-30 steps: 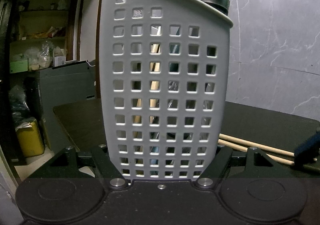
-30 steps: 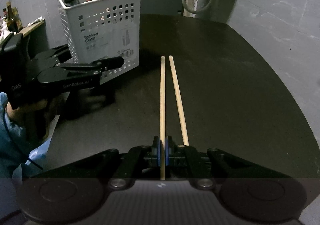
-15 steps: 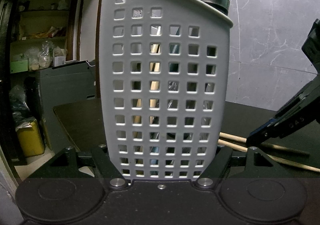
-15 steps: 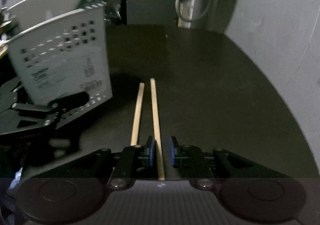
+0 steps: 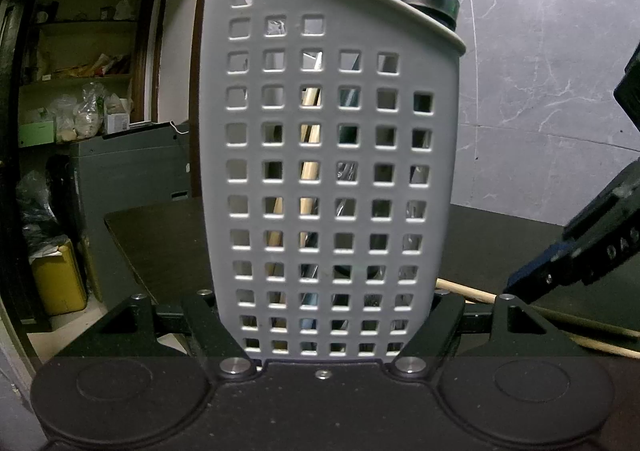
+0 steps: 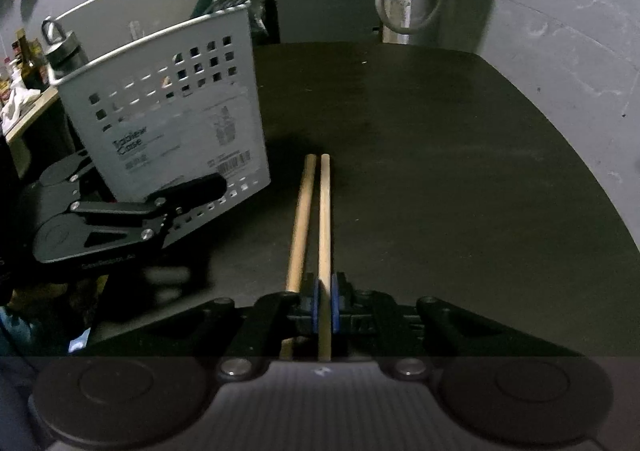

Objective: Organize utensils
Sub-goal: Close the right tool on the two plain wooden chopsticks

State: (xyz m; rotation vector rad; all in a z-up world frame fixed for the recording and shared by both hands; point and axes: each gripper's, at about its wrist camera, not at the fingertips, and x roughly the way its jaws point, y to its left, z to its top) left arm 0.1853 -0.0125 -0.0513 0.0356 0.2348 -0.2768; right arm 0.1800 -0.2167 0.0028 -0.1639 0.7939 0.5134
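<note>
Dark bench (image 6: 440,155) and a grey marbled wall frame what I'm working with. Between the blue pads of my right hand-held gripper (image 6: 325,307) runs the right chopstick (image 6: 325,219), its shaft reaching straight ahead of the fingertips along the bench; the jaws are closing, and the pads look to be just against the wood. Its twin, the left chopstick (image 6: 300,219), lies just beside it, outside the left pad and passing under that finger, the far ends of both nearly level.

Ahead and to the left of that hand-held gripper stands the white perforated basket (image 6: 168,123), already carrying a dark bottle (image 6: 64,51) and some long-handled utensils. My left hand-held gripper (image 6: 180,195) is clamped across the basket's lower walls, and its own view is filled by the holed wall (image 5: 332,179).

My worry is the grip: the pads hold the stick near one end, so I judge it may pivot or droop when lifted, and a thin round shaft can roll out. The neighbouring stick sits so close that the left finger could drag or flick it. The basket looks tilted in my hold, so an off-centre drop could hit the rim.
</note>
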